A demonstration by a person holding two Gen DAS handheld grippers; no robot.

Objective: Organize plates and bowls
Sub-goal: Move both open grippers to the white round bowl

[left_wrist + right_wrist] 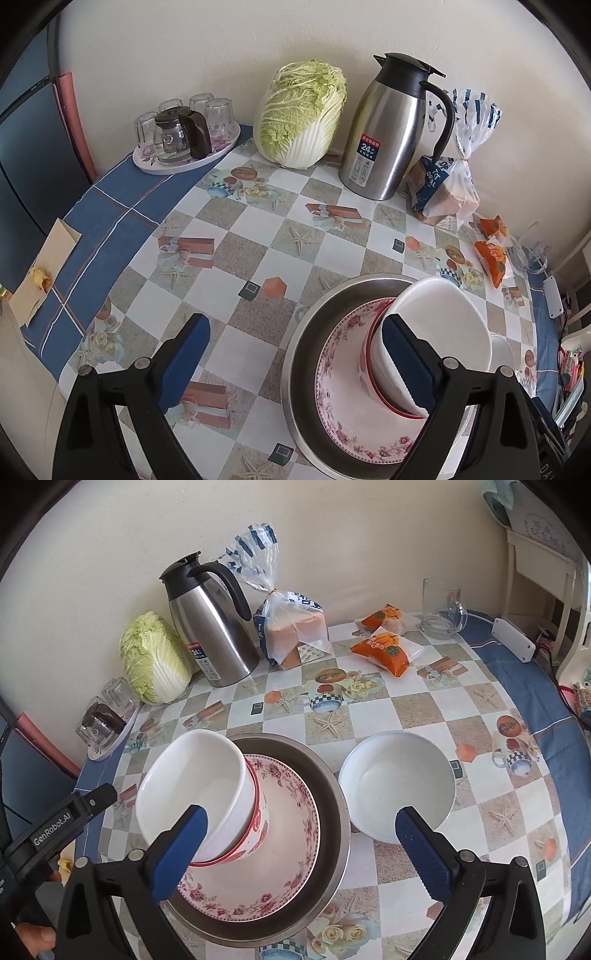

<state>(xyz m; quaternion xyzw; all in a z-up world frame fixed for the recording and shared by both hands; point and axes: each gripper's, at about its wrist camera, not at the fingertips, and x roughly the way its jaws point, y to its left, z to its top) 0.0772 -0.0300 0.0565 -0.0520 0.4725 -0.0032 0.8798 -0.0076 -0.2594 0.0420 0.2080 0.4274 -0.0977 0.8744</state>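
Beside the steel basin, both grippers' fingers gape, empty.

Both tongs gape wide, left tongs and right tongs level above the table

Steel basin: brushed metal, dull sheen. Floral plate and white bowl: glazed ceramic, glossy; second white bowl same glaze. Tablecloth: smooth printed vinyl, slight shine. Thermos jug: satin stainless, black plastic lid. Bread bag: clear crinkly plastic. Gripper pads: blue, ribbed, matt.
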